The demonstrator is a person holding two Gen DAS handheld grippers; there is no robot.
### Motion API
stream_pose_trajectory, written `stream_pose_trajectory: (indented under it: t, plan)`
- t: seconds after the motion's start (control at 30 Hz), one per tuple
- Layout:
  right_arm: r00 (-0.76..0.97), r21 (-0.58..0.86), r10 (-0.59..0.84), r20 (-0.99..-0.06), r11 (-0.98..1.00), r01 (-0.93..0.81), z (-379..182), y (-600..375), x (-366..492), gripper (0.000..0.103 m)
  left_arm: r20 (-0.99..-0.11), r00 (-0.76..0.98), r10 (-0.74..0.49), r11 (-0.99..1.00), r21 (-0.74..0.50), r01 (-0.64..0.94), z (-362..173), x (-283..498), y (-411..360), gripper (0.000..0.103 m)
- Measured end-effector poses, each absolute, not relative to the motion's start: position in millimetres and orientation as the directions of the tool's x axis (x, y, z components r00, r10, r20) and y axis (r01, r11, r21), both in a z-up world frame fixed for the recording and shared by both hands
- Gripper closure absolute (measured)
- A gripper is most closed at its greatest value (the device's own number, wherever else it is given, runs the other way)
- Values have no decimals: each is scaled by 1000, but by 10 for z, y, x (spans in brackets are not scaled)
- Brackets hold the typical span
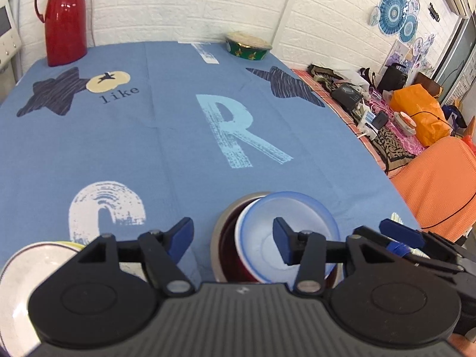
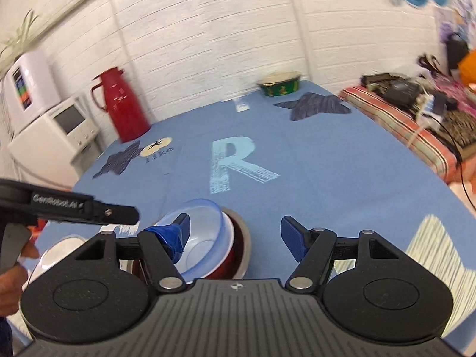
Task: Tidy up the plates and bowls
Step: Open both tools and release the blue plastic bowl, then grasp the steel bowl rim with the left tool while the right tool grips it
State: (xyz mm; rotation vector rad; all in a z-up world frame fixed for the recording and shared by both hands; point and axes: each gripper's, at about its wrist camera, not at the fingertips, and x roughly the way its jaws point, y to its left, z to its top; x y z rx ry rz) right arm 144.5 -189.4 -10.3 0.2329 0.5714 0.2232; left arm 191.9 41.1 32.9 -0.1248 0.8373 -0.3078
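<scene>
Left wrist view: the left gripper (image 1: 232,238) hangs low over a blue tablecloth (image 1: 178,136), its blue-padded fingers spread wide with nothing between them. Just past the right fingertip sits a blue-rimmed translucent bowl (image 1: 300,208), tilted inside a dark red bowl (image 1: 235,255), which itself rests in a metal bowl (image 1: 221,223) — a nested stack of three. At the lower left, partly hidden behind the gripper body, lies a white plate (image 1: 20,276). A red thermos (image 1: 64,20) stands upright at the far left corner of the table, and a green tin (image 1: 248,46) sits at the far edge. The other gripper's tip shows at the right edge.

Right wrist view, slightly blurred: the right gripper (image 2: 235,235) is also released, fingers wide apart and empty. The same bowl stack lies just beyond its left finger, which overlaps the translucent bowl's rim in the picture; whether they touch cannot be told. The left gripper reaches in from the left, held in a person's hand (image 2: 13,270).
</scene>
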Motion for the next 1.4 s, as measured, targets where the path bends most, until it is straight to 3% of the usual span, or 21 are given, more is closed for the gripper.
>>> stream_pose_trajectory:
  t: [0.37, 0.67, 1.07, 1.4]
  plan:
    - [760, 231, 246, -602, 964, -130, -291, -1807, 1758, 49, -720, 633, -283, 958, -188, 215, 246, 2014, 468, 54]
    - [796, 243, 246, -553, 962, -128, -45, -1875, 1632, 49, -737, 617, -276, 960, -181, 212, 222, 2123, 646, 53]
    - [759, 278, 222, -611, 959, -58, -214, -2051, 1445, 49, -824, 394, -407, 898, -281, 340, 26, 2327, 807, 52]
    - [684, 345, 322, -655, 932, -109, -336, -2001, 1450, 48, -850, 360, -385, 909, -283, 306, -229, 2470, 713, 49]
